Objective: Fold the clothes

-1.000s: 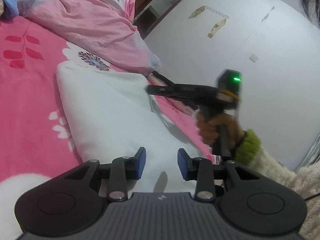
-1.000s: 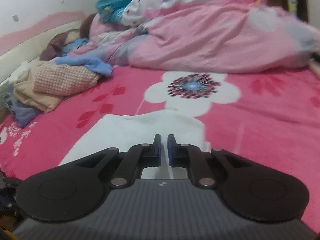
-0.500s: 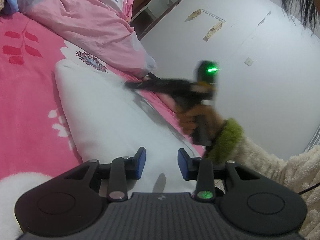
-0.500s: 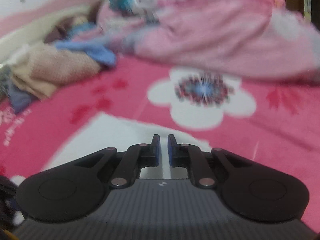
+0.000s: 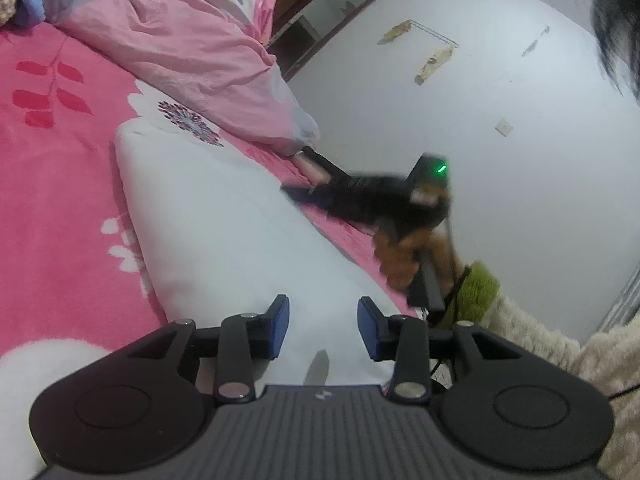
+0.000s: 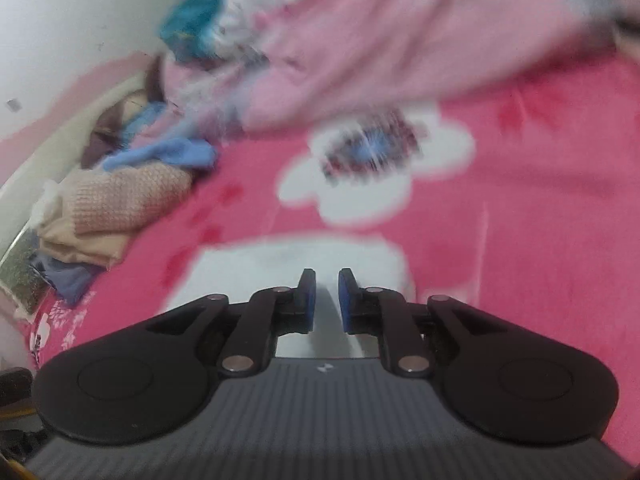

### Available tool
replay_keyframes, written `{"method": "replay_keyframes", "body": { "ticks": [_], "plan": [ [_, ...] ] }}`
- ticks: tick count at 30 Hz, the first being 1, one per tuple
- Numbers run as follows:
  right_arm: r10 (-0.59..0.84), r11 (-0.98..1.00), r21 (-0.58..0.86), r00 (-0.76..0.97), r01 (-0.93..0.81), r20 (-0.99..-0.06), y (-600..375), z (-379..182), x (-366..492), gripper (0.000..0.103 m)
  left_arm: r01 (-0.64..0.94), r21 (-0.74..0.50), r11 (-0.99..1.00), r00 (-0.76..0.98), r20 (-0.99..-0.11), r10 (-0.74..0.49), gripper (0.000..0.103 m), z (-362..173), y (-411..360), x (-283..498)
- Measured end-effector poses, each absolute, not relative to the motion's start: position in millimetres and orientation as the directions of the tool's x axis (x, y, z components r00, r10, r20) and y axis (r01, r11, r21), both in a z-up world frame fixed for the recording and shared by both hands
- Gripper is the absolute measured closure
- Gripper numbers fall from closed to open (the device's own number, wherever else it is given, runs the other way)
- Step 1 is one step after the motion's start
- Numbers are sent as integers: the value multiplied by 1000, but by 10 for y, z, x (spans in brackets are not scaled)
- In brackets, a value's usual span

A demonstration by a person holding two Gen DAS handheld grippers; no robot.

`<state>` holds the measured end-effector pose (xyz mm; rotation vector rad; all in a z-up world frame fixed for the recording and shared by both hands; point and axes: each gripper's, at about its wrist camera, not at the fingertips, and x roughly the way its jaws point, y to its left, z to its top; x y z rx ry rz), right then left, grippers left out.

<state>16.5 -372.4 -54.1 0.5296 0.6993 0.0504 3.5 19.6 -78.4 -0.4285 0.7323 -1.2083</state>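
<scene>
Left wrist view. The left gripper (image 5: 323, 328) hangs low over one folded white garment (image 5: 224, 232), its two blue-padded fingers (image 5: 278, 326) spread wide with nothing between them. The garment lies flat on the pink flowered blanket (image 5: 52, 184) covering the bed, its far end beside a white flower print with a dark centre (image 5: 190, 124). One crumpled pink duvet (image 5: 180, 44) is heaped beyond it. To the right, the right gripper (image 5: 296, 192) appears blurred, held by a hand (image 5: 400, 260) with a green cuff (image 5: 476, 292) and a cream fleece sleeve (image 5: 560, 360); its tips sit at the garment's right edge, and a green light (image 5: 441, 168) glows on its body. Whether the tips touch the cloth cannot be told from the blur. A white wall (image 5: 480, 120) and a dark-framed doorway (image 5: 320, 12) stand behind.

Right wrist view, strongly blurred. The right gripper's two fingers stand a narrow gap apart, released, gripping nothing; white garment cloth shows through the gap and just ahead. The flower print lies farther out on the blanket, the duvet behind it. At left, an unsorted pile of clothes (image 6: 120, 208) rests against the bed's edge: one beige knit piece, one blue piece, one teal piece higher up, others too blurred to count. No containers appear in either view.
</scene>
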Motion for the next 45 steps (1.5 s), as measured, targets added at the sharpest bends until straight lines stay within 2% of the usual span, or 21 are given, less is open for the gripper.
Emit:
{"method": "replay_keyframes", "body": {
  "ticks": [2, 4, 6, 10, 12, 13, 14, 15, 16, 19, 23, 25, 28, 34, 38, 40, 43, 45],
  "plan": [
    [213, 820, 544, 788, 178, -578, -3890, -626, 111, 96, 684, -649, 331, 180, -290, -940, 62, -751, 189, 19],
    [124, 802, 539, 812, 256, -570, -3997, -545, -27, 90, 688, -639, 344, 187, -302, -935, 60, -720, 184, -9],
    [83, 820, 514, 835, 253, -544, -3995, -395, -223, 90, 688, -633, 354, 191, -312, -931, 57, -703, 167, -32],
    [222, 801, 591, 865, 102, -450, -3748, -240, -648, 89, 679, -622, 390, 208, -346, -915, 56, -662, 127, -64],
    [266, 788, 609, 843, 89, -467, -3666, -348, -730, 87, 668, -616, 417, 222, -369, -902, 56, -633, 93, -83],
    [263, 780, 613, 822, 127, -505, -3675, -462, -756, 87, 666, -611, 428, 229, -379, -897, 56, -620, 83, -96],
    [254, 771, 613, 801, 171, -543, -3690, -573, -787, 87, 665, -603, 440, 236, -389, -890, 55, -602, 65, -113],
    [216, 760, 605, 785, 238, -580, -3731, -663, -851, 80, 668, -592, 452, 242, -401, -884, 54, -580, 46, -135],
    [183, 742, 610, 791, 279, -584, -3763, -682, -957, 80, 670, -578, 465, 250, -414, -875, 53, -554, 30, -159],
    [127, 726, 636, 859, 261, -497, -3730, -474, -1392, 80, 683, -531, 501, 272, -453, -849, 50, -484, -22, -240],
    [258, 708, 701, 892, 88, -372, -3412, -338, -1691, 76, 694, -462, 553, 308, -504, -807, 46, -396, -114, -366],
    [282, 664, 743, 890, 90, -359, -3358, -441, -1768, 74, 694, -433, 575, 326, -523, -787, 43, -358, -155, -423],
    [266, 578, 805, 901, 135, -342, -3389, -602, -1958, 77, 691, -398, 604, 352, -545, -761, 39, -313, -175, -508],
    [230, 387, 899, 923, 203, -308, -3444, -912, -2330, 74, 676, -384, 629, 368, -563, -740, 23, -303, -110, -649],
    [282, 380, 921, 938, 84, -202, -3317, -831, -2285, 73, 667, -359, 653, 391, -577, -717, 20, -280, -124, -723],
    [315, 382, 920, 924, 86, -217, -3282, -856, -2207, 73, 664, -345, 663, 406, -578, -708, 18, -263, -123, -766],
    [288, 405, 888, 891, 219, -351, -3296, -1010, -2191, 77, 654, -335, 678, 418, -587, -693, 16, -285, -100, -789],
    [270, 365, 903, 902, 228, -337, -3313, -1055, -2324, 78, 640, -334, 692, 425, -597, -681, 16, -319, -66, -783]
  ]
}}
